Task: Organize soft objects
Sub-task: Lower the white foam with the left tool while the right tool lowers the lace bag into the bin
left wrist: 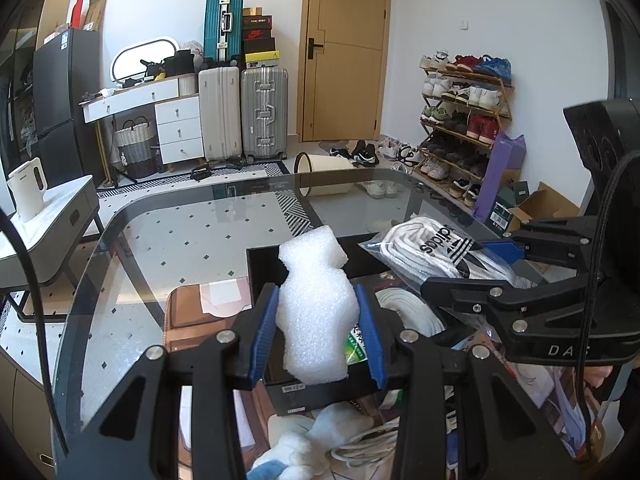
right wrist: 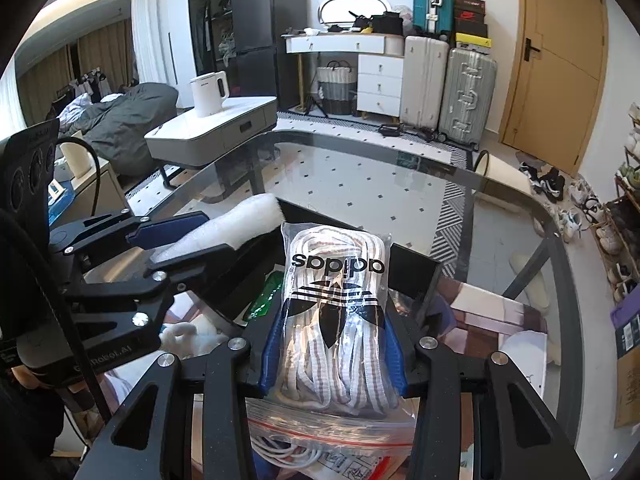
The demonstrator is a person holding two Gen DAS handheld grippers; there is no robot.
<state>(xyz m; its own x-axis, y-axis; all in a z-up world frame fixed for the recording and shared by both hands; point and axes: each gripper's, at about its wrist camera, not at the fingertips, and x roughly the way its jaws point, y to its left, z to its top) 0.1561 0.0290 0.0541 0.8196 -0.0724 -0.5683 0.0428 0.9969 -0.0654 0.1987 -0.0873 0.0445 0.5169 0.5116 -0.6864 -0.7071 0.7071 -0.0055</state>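
Observation:
My left gripper [left wrist: 318, 330] is shut on a white foam piece [left wrist: 316, 312] and holds it above an open black box [left wrist: 260, 264] on the glass table. My right gripper [right wrist: 332, 340] is shut on a clear Adidas bag of white laces [right wrist: 334, 312], held over the same black box [right wrist: 416, 268]. The right gripper also shows in the left wrist view [left wrist: 508, 264] with the bag [left wrist: 432, 252]. The left gripper with the foam [right wrist: 224, 232] shows at the left of the right wrist view. A white plush toy [left wrist: 320, 436] lies below the box.
The glass table edge [left wrist: 132, 208] curves around in front. A coil of white cord [left wrist: 408, 308] and a green packet [right wrist: 266, 296] lie in the box. A white side table with a kettle [right wrist: 208, 92] stands left. Suitcases [left wrist: 244, 112], a shoe rack [left wrist: 460, 120] and a door stand beyond.

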